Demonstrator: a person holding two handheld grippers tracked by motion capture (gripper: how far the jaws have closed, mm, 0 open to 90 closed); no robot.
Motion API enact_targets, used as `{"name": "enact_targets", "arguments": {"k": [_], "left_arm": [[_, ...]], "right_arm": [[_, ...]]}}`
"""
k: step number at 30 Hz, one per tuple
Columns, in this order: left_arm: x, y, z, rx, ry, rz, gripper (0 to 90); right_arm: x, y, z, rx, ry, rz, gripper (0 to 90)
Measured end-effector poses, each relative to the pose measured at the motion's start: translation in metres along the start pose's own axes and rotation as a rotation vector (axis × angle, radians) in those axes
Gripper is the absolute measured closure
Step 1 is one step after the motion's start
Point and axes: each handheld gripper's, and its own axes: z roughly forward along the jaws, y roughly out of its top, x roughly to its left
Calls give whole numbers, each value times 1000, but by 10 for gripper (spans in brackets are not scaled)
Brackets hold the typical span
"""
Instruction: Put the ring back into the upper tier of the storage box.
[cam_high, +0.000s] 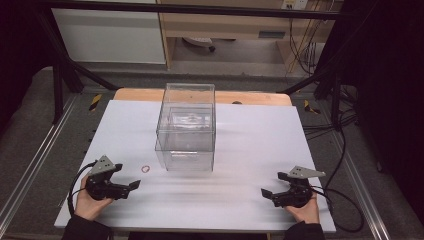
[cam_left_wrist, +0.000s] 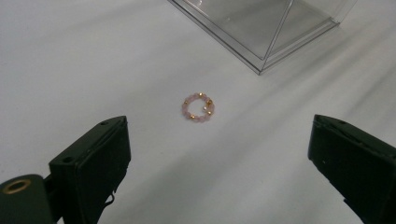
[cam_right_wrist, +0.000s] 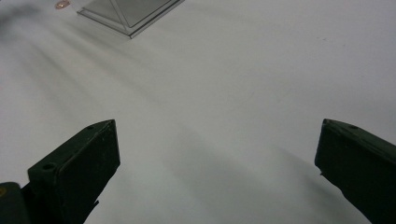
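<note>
**A:** Nearest the camera in the high view, what lay at the table's front edge?

**B:** At left, the left black two-jaw gripper (cam_high: 134, 185), held in the person's left hand (cam_high: 90, 204); at right, the right black two-jaw gripper (cam_high: 265, 192), held in the right hand (cam_high: 305, 210). Both rested low over the white table sheet (cam_high: 250, 150), jaws pointing inward.

**A:** And the state of the tongs?

**B:** Both released. In the left gripper view the two jaws stood wide apart with nothing between them; the right gripper view showed the same, with bare sheet ahead.

**A:** Where was the object of the work?

**B:** The small pink-and-gold beaded bracelet (cam_left_wrist: 198, 107) lay flat on the sheet, ahead of the left gripper and centred between its jaws, apart from both. In the high view the bracelet (cam_high: 145, 169) sat just left of the front corner of the clear plastic box (cam_high: 187, 130), near it but not touching.

**A:** Which step was in hand?

**B:** Judged as the approach before the pick: nothing was grasped yet.

**A:** What did the next move call for?

**B:** Probably advancing the left gripper until the jaws straddled the ring of beads, lowering to the sheet, then closing gently; the beads are small and may slip. The right gripper, well apart, might attend to the box.
</note>
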Motion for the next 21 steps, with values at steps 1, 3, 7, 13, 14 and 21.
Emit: {"name": "enact_targets", "arguments": {"k": [1,3,7,13,14,21], "left_arm": [[1,1,0,4,5,-4,57],[2,4,1,7,13,-9,57],[4,9,2,14,25,-13,59],[8,18,7,22,70,-32,94],[9,19,8,23,78,-34,101],[12,24,23,42,93,-80,178]], "right_arm": [[0,0,0,0,0,0,5],[0,0,0,0,-1,0,5],[0,0,0,0,-2,-2,5],[0,0,1,5,-3,-1,5],[0,0,1,5,-3,-1,5],[0,0,0,2,-5,0,5]]}}
